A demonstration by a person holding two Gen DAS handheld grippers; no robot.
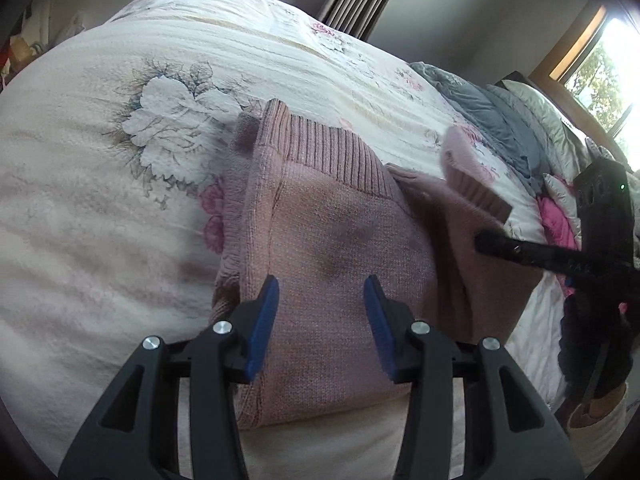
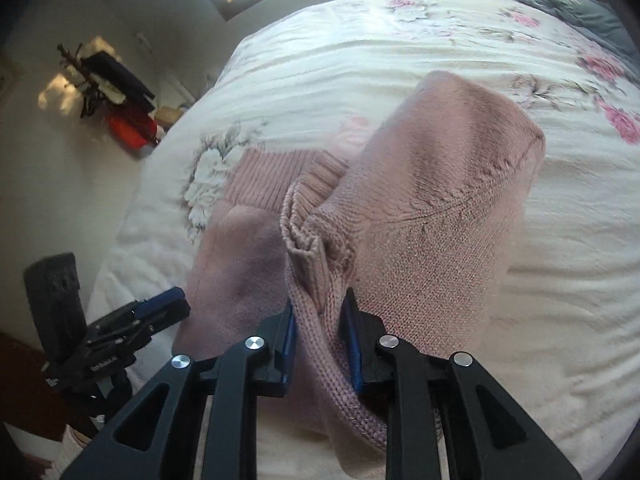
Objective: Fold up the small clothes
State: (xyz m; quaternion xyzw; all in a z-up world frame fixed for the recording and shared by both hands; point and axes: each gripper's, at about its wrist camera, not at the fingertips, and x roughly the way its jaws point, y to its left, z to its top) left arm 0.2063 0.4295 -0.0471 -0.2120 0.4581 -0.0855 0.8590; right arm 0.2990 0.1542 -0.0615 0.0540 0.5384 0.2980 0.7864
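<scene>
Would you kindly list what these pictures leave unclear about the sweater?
- Left wrist view: sweater near hem, hidden by the left tongs.
- Right wrist view: fabric pinched in the right tongs, cut off below.
- Both views: sweater's underside, against the bedspread.

— What is the pink sweater (image 2: pixel 436 216) made of?
— Matt knitted wool-like cloth, ribbed at the hem, rough to look at.
— And the bedspread (image 1: pixel 100 216)?
— Soft crinkled cloth, floral print. The right gripper (image 2: pixel 320 316) is matt black plastic, blue pads (image 2: pixel 289 340), shiny metal pins.
</scene>
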